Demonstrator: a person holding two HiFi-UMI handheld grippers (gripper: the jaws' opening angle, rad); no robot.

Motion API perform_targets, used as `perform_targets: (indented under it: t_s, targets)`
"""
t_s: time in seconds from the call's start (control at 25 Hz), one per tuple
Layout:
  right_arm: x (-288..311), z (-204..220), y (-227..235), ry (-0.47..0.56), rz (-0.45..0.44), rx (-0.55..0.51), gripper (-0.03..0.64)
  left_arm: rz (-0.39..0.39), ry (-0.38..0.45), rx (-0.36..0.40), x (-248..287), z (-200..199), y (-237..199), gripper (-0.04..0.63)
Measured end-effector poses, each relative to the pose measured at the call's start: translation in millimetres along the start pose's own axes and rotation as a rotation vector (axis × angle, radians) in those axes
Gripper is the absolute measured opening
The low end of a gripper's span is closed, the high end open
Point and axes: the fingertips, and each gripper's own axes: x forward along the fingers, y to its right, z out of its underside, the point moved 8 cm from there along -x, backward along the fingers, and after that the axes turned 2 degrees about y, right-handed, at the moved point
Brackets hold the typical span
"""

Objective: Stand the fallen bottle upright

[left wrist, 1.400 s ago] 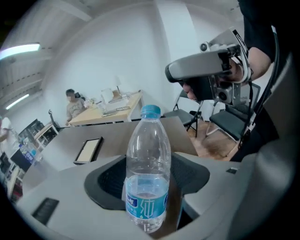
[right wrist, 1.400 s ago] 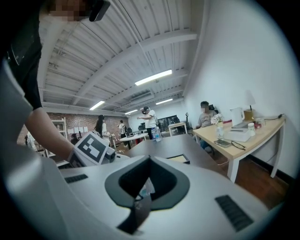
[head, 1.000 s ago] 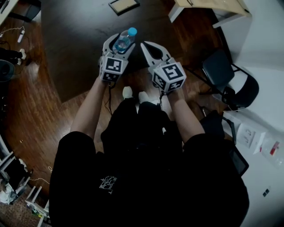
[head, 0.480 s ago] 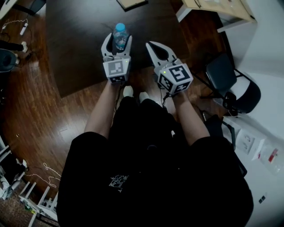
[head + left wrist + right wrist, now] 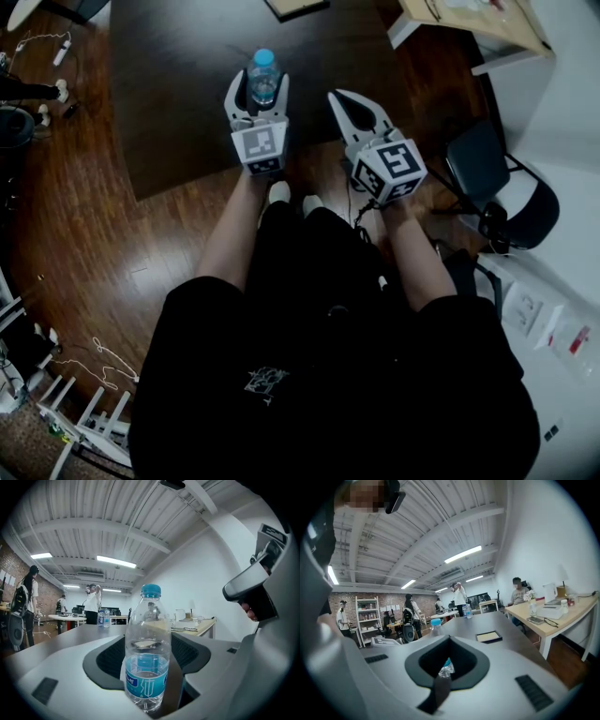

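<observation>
A clear water bottle with a blue cap and blue label stands upright between the jaws of my left gripper, which is shut on its body. It is over the near edge of the dark table; I cannot tell if its base touches the top. In the left gripper view the bottle is vertical and about a third full. My right gripper hovers just to the right, shut with nothing in it. Its own view shows the bottle's cap past the left jaw.
A flat framed pad lies at the table's far side. A light wooden desk stands at the back right and a black chair at the right. Cables trail on the wooden floor at the left.
The bottle in my left gripper has turned from leaning right to upright. Both grippers have drifted slightly right in the head view.
</observation>
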Motion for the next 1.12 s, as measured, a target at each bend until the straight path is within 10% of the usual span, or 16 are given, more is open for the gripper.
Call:
perform_targets:
  t_s: [0.52, 1.12]
  targets:
    - [-6, -8, -14, -0.002, -0.020, 0.003, 0.009, -0.011, -0.013, 0.042, -33, -19, -4, 0.319]
    - [-58, -29, -67, 0.094, -0.073, 0.013, 0.009, -0.049, 0.030, 0.036, -149, -114, 19, -0.005]
